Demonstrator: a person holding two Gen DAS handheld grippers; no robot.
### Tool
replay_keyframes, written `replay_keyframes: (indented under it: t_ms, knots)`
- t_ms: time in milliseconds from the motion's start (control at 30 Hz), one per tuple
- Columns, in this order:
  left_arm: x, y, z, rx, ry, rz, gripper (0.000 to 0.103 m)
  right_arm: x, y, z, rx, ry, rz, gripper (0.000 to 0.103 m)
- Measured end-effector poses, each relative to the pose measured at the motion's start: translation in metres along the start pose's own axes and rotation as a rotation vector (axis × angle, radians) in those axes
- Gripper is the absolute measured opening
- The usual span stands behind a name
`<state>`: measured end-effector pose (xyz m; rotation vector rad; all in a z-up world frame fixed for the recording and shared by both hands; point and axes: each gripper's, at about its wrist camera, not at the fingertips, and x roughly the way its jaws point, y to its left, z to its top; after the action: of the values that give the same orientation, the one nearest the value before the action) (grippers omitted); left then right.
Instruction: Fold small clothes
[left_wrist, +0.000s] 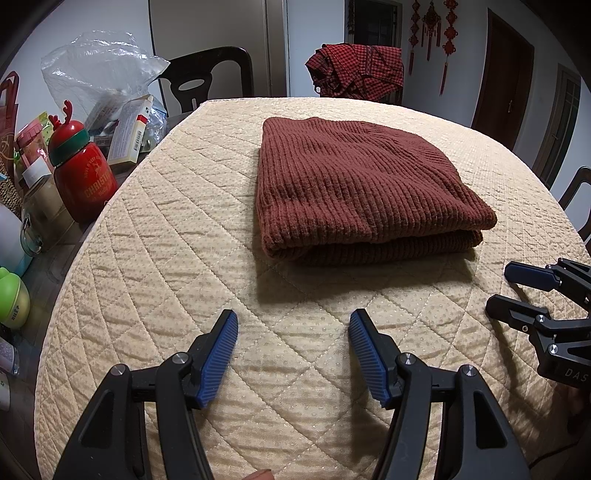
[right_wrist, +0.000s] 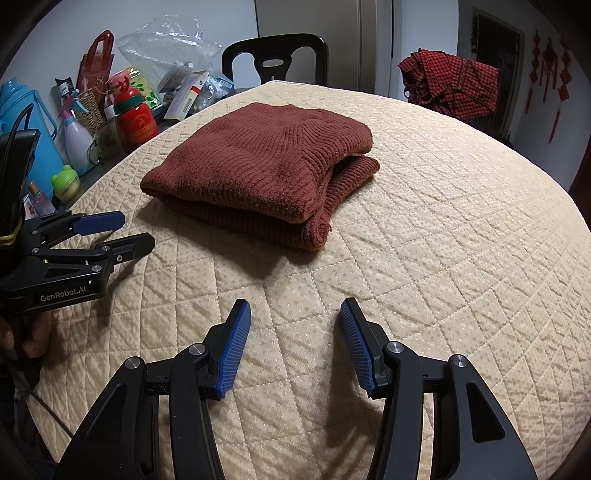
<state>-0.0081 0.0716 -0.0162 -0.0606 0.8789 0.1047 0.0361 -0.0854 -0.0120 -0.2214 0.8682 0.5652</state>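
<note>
A rust-brown knitted sweater (left_wrist: 354, 184) lies folded into a thick rectangle on the cream quilted table cover (left_wrist: 184, 258). It also shows in the right wrist view (right_wrist: 258, 166). My left gripper (left_wrist: 293, 325) is open and empty, held above the cover in front of the sweater; it shows from the side in the right wrist view (right_wrist: 138, 230). My right gripper (right_wrist: 295, 314) is open and empty, also short of the sweater; it shows at the right edge of the left wrist view (left_wrist: 496, 286).
Clutter stands off the left table edge: a red Christmas bottle (left_wrist: 83, 177), jars, boxes, a plastic bag (left_wrist: 99, 66) and a blue jug (right_wrist: 22, 122). A dark chair (left_wrist: 210, 77) stands behind the table. A red checked cloth (left_wrist: 358, 70) hangs over another chair.
</note>
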Motion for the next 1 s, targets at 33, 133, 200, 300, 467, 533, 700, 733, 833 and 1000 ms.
replay_keyframes:
  t_ms: [33,133,200,300,467,533,700,733,833,1000]
  knots:
    - [0.0,0.0001,-0.0001,0.0,0.0,0.001,0.067,0.0,0.0,0.0,0.0,0.0,0.0,0.051]
    - [-0.0002,0.0006,-0.0003,-0.002,0.001,0.003,0.068,0.0,0.0002,0.0001,0.0,0.0,0.0,0.051]
    - [-0.0001,0.0007,-0.0003,-0.001,0.001,0.004,0.068,-0.0001,0.0001,0.0001,0.0,0.0,0.0,0.051]
    - [-0.0002,0.0012,-0.0004,-0.001,0.001,0.003,0.068,0.0,0.0002,0.0001,0.0,0.0,0.0,0.052]
    - [0.0001,0.0006,-0.0002,-0.001,0.001,0.004,0.068,0.0,0.0004,0.0001,0.0,0.0,0.0,0.052]
    - [-0.0001,0.0011,-0.0003,-0.001,0.001,0.003,0.068,0.0,0.0004,0.0001,0.0,0.0,0.0,0.052]
    - [0.0001,0.0007,-0.0002,-0.001,0.001,0.003,0.068,0.0001,0.0007,0.0002,0.0,0.0,0.0,0.052]
    - [0.0,0.0008,-0.0002,-0.001,0.001,0.003,0.068,0.0,0.0005,0.0002,0.0,0.0,0.0,0.052]
    - [0.0002,0.0007,-0.0002,-0.001,0.001,0.003,0.068,0.0,0.0006,0.0002,0.0,0.0,0.0,0.052]
    - [0.0001,0.0007,-0.0003,-0.001,0.001,0.003,0.068,0.0,0.0004,0.0002,0.001,0.0,0.0,0.052]
